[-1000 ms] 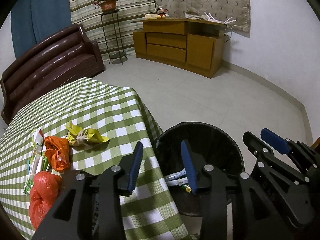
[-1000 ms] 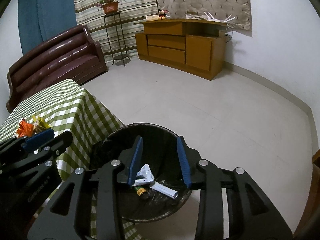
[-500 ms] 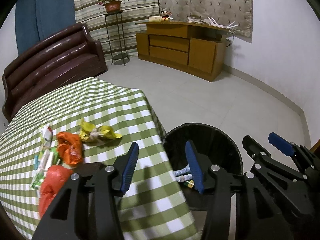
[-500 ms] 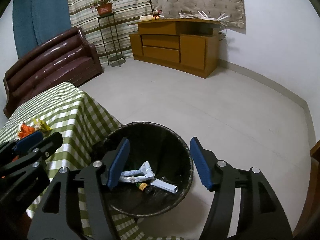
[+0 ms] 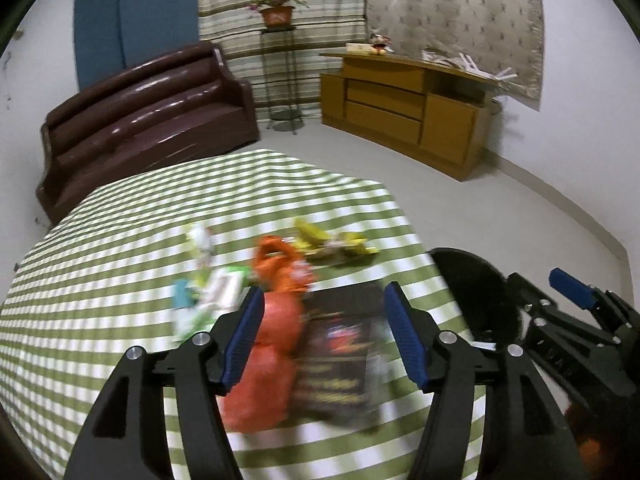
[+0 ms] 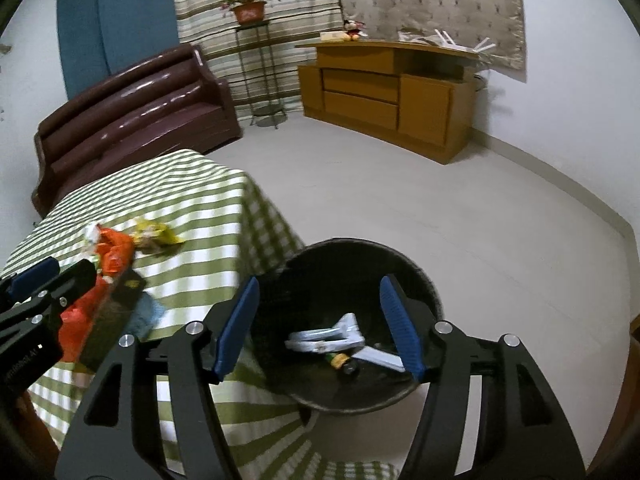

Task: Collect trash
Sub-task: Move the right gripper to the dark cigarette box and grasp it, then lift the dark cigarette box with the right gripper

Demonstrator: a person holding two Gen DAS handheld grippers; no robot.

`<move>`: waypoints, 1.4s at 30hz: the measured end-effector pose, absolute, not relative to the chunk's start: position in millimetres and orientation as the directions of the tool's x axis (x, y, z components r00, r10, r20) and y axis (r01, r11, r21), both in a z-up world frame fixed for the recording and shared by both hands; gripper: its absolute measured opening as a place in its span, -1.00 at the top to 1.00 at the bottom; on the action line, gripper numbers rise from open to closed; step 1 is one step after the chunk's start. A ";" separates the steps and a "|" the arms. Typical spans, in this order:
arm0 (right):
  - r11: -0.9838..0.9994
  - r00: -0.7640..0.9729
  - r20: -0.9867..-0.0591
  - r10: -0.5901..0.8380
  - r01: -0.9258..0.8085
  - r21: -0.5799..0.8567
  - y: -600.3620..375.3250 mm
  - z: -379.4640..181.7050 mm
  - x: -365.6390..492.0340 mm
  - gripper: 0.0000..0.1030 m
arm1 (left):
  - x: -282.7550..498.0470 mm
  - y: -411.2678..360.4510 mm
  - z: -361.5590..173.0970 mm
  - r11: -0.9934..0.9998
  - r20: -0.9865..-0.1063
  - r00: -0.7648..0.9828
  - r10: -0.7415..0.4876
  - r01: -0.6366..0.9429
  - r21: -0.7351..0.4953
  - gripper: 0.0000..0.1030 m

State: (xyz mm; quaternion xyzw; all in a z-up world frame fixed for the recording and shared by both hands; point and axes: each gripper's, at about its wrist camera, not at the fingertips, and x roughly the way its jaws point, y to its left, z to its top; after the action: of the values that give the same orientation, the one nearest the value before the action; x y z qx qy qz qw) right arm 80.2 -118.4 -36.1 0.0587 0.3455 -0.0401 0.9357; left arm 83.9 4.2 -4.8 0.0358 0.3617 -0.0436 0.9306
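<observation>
The worktop (image 5: 120, 264) wore a green-and-white checked cloth that draped over its edge toward the floor (image 6: 460, 216). On it, near the corner closest to the bin, lay a blurred cluster of litter: a red-orange plastic bag (image 5: 272, 356) at the near side, a dark printed packet (image 5: 340, 364) just beside it, a second orange crumpled bag (image 5: 280, 268) behind, a yellow wrapper (image 5: 332, 242) farther back, and white-and-green wrappers (image 5: 212, 292) to the left. The pale tiled floor carried a black round bin (image 6: 424, 280) standing just beside the worktop's draped edge, holding white pieces and a small bottle.
</observation>
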 end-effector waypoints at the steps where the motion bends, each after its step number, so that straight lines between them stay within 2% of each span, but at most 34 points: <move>1: 0.991 0.759 -0.650 -0.025 0.104 0.084 -112.4 -34.5 79.8 -0.19 | 81.1 14.0 -4.0 0.995 -0.674 0.737 -0.039 0.088 0.040 -0.20; 18: 0.993 0.734 -0.670 0.111 -0.049 0.110 -23.9 -28.5 70.3 -0.19 | 49.2 131.0 -12.8 0.989 -0.678 0.721 0.143 -0.120 0.081 -0.21; 33: 0.995 0.686 -0.722 0.094 -0.047 0.085 10.2 -44.4 74.0 -0.18 | 42.8 176.3 -21.9 0.985 -0.695 0.703 0.149 -0.167 0.042 -0.23; 38: 0.997 0.699 -0.712 0.075 -0.046 0.059 19.0 -40.0 72.9 0.20 | 42.9 182.0 -24.1 0.985 -0.700 0.699 0.144 -0.170 0.033 -0.23; 42: 0.998 0.713 -0.698 0.060 -0.042 0.043 25.5 -34.0 73.1 0.33 | 44.3 184.8 -25.8 0.985 -0.704 0.697 0.139 -0.170 0.027 -0.23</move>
State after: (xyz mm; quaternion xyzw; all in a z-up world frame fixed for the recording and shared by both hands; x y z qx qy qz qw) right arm 73.1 25.5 -34.0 0.0118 0.3776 0.0274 0.9255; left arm 44.3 184.8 -25.8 -0.0202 0.3804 0.0838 0.9208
